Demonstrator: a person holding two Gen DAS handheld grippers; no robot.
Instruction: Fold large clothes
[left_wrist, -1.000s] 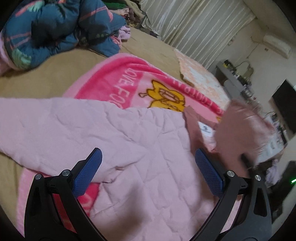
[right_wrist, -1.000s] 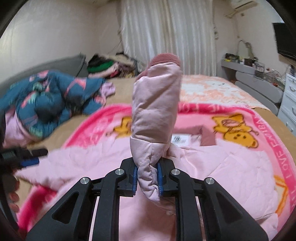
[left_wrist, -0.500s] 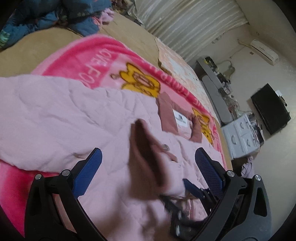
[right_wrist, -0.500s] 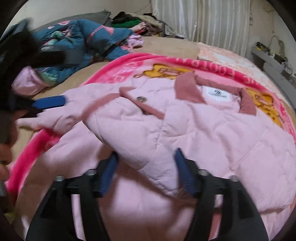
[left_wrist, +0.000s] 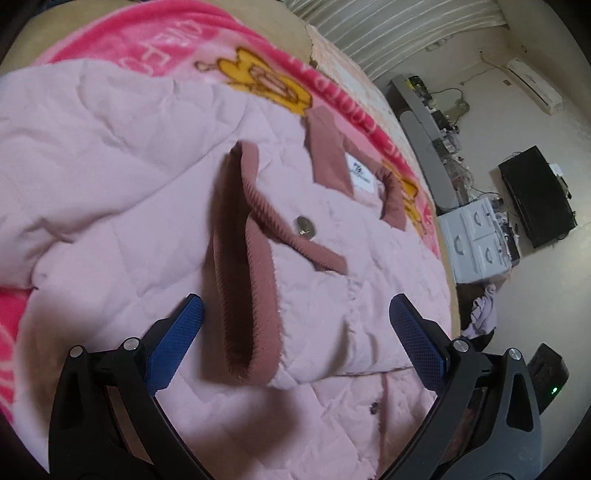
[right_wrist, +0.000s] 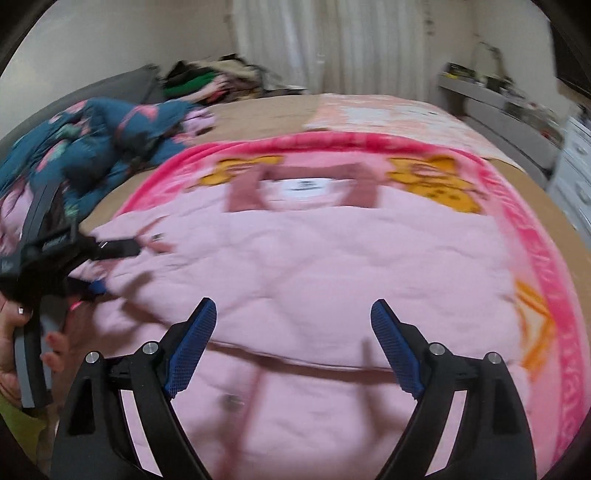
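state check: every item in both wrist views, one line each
Pale pink quilted jacket: spread flat on the blanket, collar far end.
Jacket sleeve with dusty-rose cuff: folded across the body.
Left claw: open, cuff between its fingers, not gripped.
Right claw: jaws opening, nothing between them.
Bright pink cartoon blanket: spread out.

Pale curtains (right_wrist: 369, 44), grey shelf (left_wrist: 424, 136), white drawers (left_wrist: 476, 240), black TV (left_wrist: 535, 195)

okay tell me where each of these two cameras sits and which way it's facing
Left wrist: on the left hand-held gripper, open, angled down at the sleeve cuff folded onto the pink jacket.
Right wrist: on the right hand-held gripper, jaws opening and empty, facing the curtains; a hand shows at left.
Shared: jacket, collar label, blanket.
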